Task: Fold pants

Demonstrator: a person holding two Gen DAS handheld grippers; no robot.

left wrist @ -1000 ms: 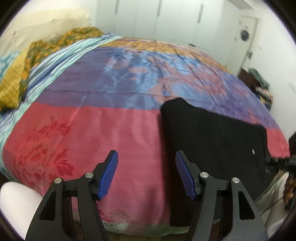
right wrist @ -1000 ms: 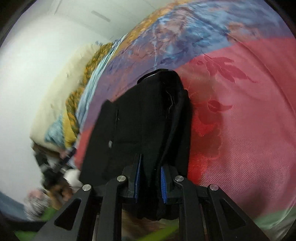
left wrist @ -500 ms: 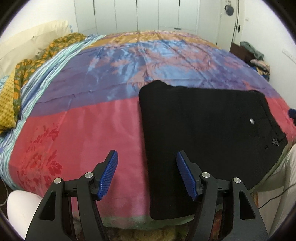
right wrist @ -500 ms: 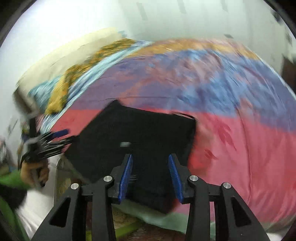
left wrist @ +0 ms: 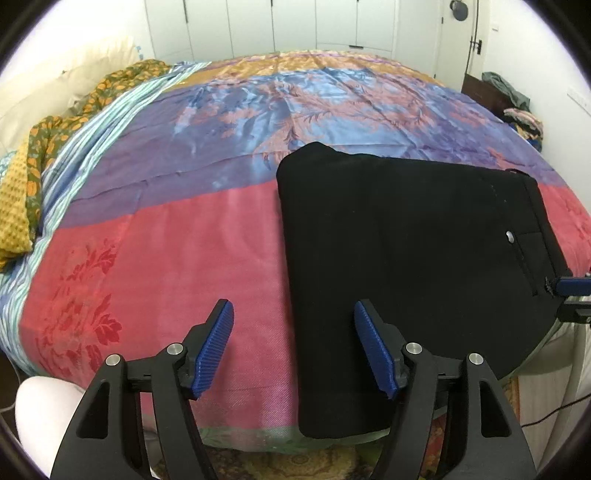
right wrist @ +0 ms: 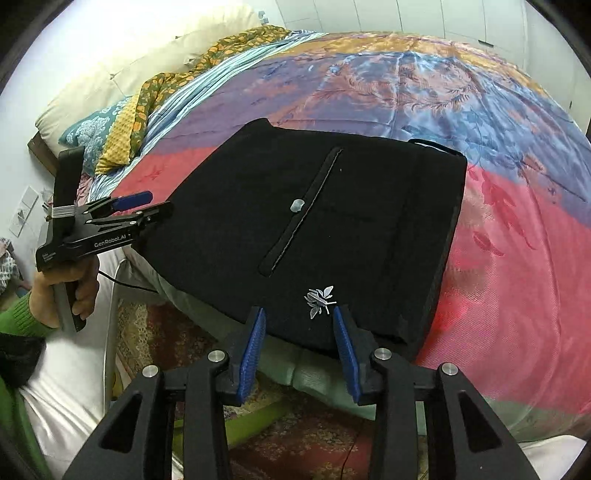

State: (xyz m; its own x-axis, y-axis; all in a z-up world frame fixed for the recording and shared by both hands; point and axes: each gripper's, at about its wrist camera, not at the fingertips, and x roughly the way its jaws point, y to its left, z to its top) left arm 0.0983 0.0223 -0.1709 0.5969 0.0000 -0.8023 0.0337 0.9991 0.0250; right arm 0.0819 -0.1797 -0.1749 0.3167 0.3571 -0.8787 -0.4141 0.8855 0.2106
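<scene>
We see the black pants (right wrist: 325, 229) folded into a thick rectangle that lies flat at the near edge of the bed (left wrist: 155, 266), on the pink band of its satin bedspread, with one corner reaching over the bed's edge. A small silver button (right wrist: 296, 205) sits beside a back-pocket slit, and a silver leaf emblem (right wrist: 320, 300) marks the fabric near our right gripper (right wrist: 299, 345).

Our right gripper hangs just off the pants' near edge; its jaws stand partly apart after a quick opening, and its blue pads touch nothing. Our left gripper (left wrist: 293, 347) hovers over the left side of the folded pants with its jaws spread wide and nothing held. In the right wrist view we see the hand (right wrist: 64, 291) that grips its handle, with a green sleeve (right wrist: 22, 314) at the wrist.

A yellow floral blanket (left wrist: 26, 177) and cream pillows (left wrist: 70, 85) lie at the bed's far left. White wardrobe doors (left wrist: 332, 22) stand behind it.
</scene>
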